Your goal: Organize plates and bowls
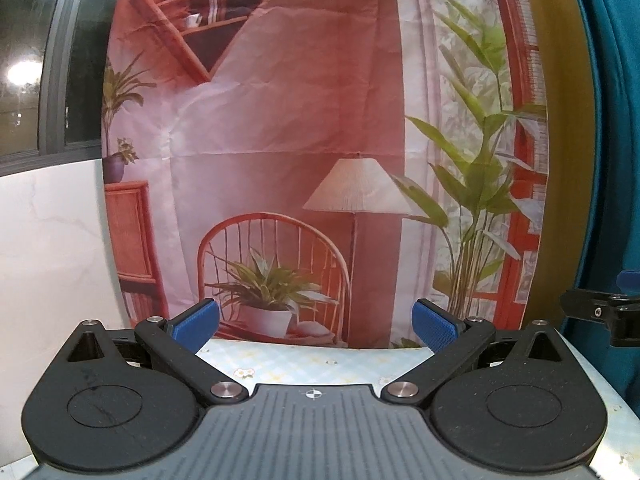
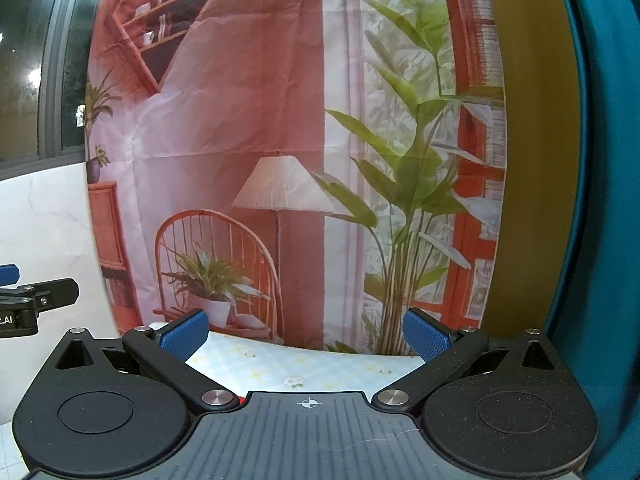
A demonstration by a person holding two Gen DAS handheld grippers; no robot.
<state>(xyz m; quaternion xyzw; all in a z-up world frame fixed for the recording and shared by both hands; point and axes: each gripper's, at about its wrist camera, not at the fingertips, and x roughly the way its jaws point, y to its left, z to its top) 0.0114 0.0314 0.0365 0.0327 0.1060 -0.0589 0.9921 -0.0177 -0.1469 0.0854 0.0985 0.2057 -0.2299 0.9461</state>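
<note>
No plate or bowl shows in either view. My left gripper [image 1: 316, 322] is open and empty, its blue pads [image 1: 196, 324] spread wide above the far part of the table. My right gripper [image 2: 306, 330] is also open and empty, blue pads [image 2: 184, 334] wide apart. Both are held level and point at the backdrop. The right gripper's side shows at the right edge of the left wrist view [image 1: 600, 314]; the left gripper's side shows at the left edge of the right wrist view [image 2: 36, 296].
A table with a pale floral checked cloth [image 1: 304, 364] [image 2: 296, 368] runs to a printed backdrop [image 1: 280, 140] [image 2: 260, 140] of a room with chair, lamp and plants. White marble wall [image 1: 48, 260] at left, teal curtain [image 1: 616, 120] at right.
</note>
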